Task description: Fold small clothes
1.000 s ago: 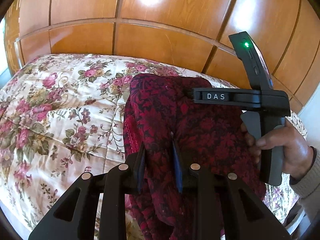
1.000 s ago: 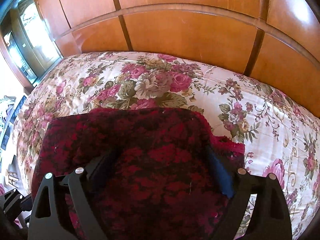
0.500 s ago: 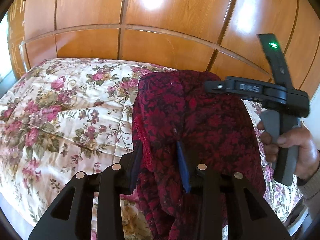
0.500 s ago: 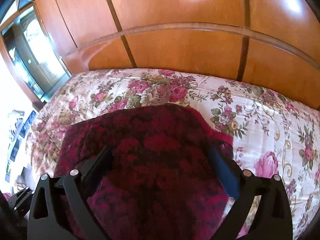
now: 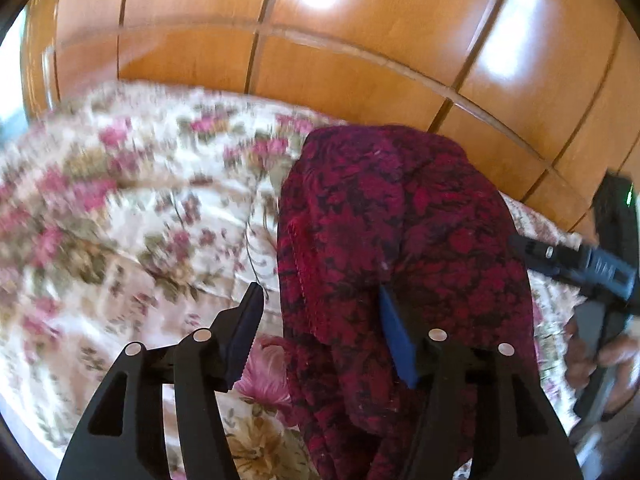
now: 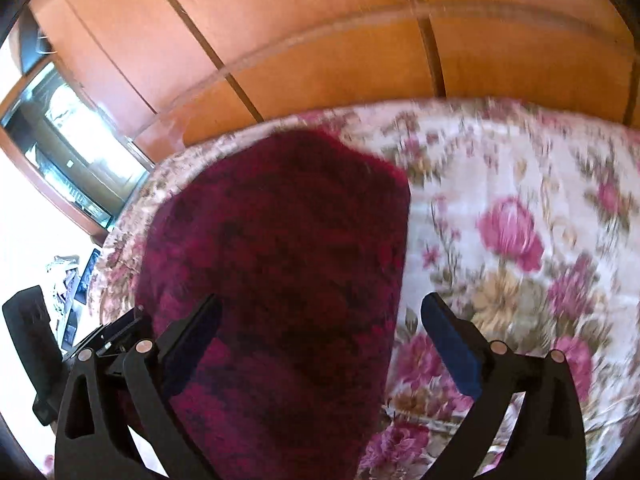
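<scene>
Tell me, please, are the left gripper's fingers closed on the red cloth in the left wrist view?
No, the left gripper stands open, its fingers wide apart, with the red cloth lying loose between them.

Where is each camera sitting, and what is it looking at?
Left wrist: sits on the left gripper, looks forward over the red patterned cloth and floral bedspread toward a wooden wall; its open fingers and the person's right hand holding the right gripper show.
Right wrist: sits on the right gripper, faces the same cloth, bedspread and wall; its open fingers show.
Both share cloth, bedspread and wall.
</scene>
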A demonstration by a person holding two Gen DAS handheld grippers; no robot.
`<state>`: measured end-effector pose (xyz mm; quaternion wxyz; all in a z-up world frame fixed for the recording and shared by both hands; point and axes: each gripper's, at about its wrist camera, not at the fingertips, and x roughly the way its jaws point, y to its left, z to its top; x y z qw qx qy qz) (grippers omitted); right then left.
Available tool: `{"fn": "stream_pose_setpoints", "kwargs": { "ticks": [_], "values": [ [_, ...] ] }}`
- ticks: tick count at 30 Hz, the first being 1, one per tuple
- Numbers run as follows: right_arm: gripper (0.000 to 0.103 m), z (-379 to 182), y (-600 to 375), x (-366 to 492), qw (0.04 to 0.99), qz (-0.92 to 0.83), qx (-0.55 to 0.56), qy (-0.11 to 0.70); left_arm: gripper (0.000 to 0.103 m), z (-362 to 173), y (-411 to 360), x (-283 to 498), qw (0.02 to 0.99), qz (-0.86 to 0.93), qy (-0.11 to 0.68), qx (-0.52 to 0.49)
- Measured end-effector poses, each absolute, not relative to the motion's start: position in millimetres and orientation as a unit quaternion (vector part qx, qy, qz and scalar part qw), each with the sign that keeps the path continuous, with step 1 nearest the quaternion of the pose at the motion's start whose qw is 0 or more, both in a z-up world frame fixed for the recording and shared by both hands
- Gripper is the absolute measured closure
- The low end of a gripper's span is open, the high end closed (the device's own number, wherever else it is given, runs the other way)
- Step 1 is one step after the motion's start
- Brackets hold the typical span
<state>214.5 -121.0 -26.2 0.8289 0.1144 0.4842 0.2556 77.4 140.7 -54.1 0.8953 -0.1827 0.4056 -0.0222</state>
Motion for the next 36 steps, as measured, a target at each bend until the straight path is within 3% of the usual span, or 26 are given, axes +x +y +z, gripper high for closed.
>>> {"fn": "stream_pose_setpoints", "kwargs": {
  "ticks": [5, 7, 16, 20, 24, 25, 28, 36],
  "values": [
    [0.002, -59, -127, 227, 0.779, 0.29, 0.214, 0.512, 0.044, -84, 173, 83, 0.858, -0.08, 0.414, -0.292],
    [0.002, -61, -133, 227, 0.767, 0.304, 0.233, 0.514, 0.033, -92, 181, 83, 0.846, -0.09, 0.415, -0.321],
    [0.002, -84, -152, 201, 0.706, 0.389, 0.26, 0.531, 0.033, -112, 189, 88, 0.812, -0.173, 0.404, -0.384],
    [0.002, -89, -130, 215, 0.687, 0.423, 0.26, 0.53, 0.039, -122, 196, 89, 0.798, -0.196, 0.392, -0.414],
    [0.002, -89, -106, 231, 0.677, 0.431, 0.251, 0.542, 0.051, -127, 202, 88, 0.786, -0.21, 0.382, -0.438],
    [0.005, -84, -104, 229, 0.683, 0.43, 0.244, 0.538, 0.055, -127, 202, 86, 0.786, -0.213, 0.378, -0.441],
    [0.027, -59, -111, 214, 0.703, 0.429, 0.248, 0.51, 0.062, -122, 200, 78, 0.782, -0.233, 0.36, -0.452],
    [0.03, 20, -194, 167, 0.763, 0.419, 0.244, 0.428, 0.063, -70, 119, 97, 0.774, -0.335, 0.351, -0.408]
  ]
}}
